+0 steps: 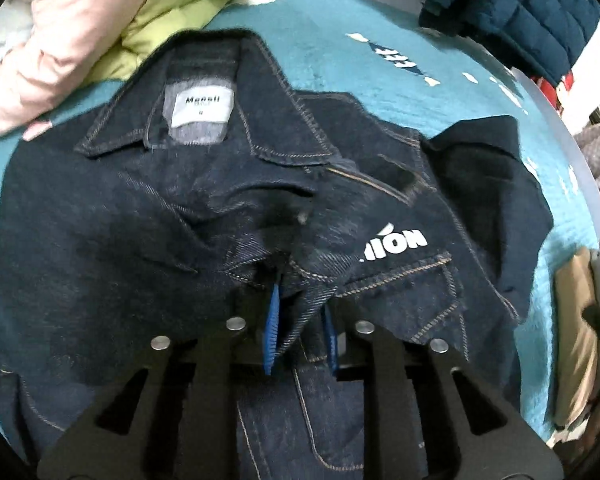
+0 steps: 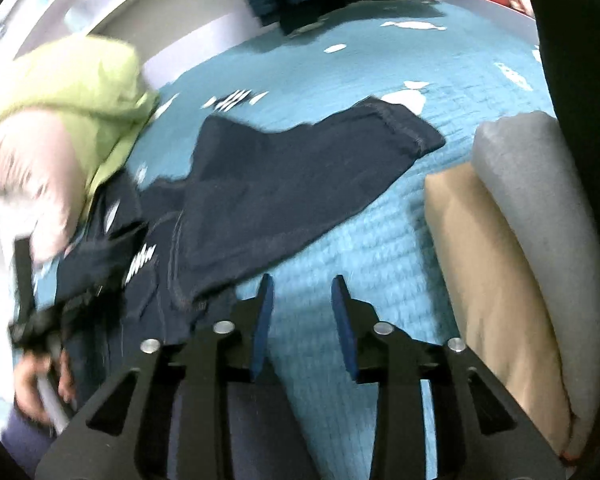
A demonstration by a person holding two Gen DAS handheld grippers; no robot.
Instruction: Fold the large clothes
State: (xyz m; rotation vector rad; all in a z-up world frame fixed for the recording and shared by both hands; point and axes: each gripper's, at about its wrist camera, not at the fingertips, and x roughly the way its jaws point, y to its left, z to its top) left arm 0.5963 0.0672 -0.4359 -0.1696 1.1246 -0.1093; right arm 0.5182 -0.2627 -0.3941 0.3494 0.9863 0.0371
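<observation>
The dark blue denim jacket [image 1: 228,208] lies spread on the teal bedspread [image 1: 320,52], front side up, with its collar and white label [image 1: 201,109] at the far end from the left gripper [image 1: 300,336]. The left gripper's fingers [image 1: 273,328] have blue pads, and a bunched fold of the jacket's front edge sits between them. The fingers stand only a little apart. It is hard to tell if the pads press on the cloth or just sit beside it.

In the right wrist view, one jacket sleeve [image 2: 300,184] stretches out across the bedspread, away from the jacket's body. The right gripper [image 2: 302,328] hangs over bare bedspread just beside the sleeve. Its fingers [image 2: 262,332] are partly open and nothing is between them. The jacket lies off to one side of them, not touching.

A green puffy coat [image 2: 80,92] and a pink one [image 1: 60,40] lie past the jacket's collar. A tan folded cloth [image 2: 488,280] and a grey one [image 2: 540,216] lie on the far side of the right gripper from the jacket.
</observation>
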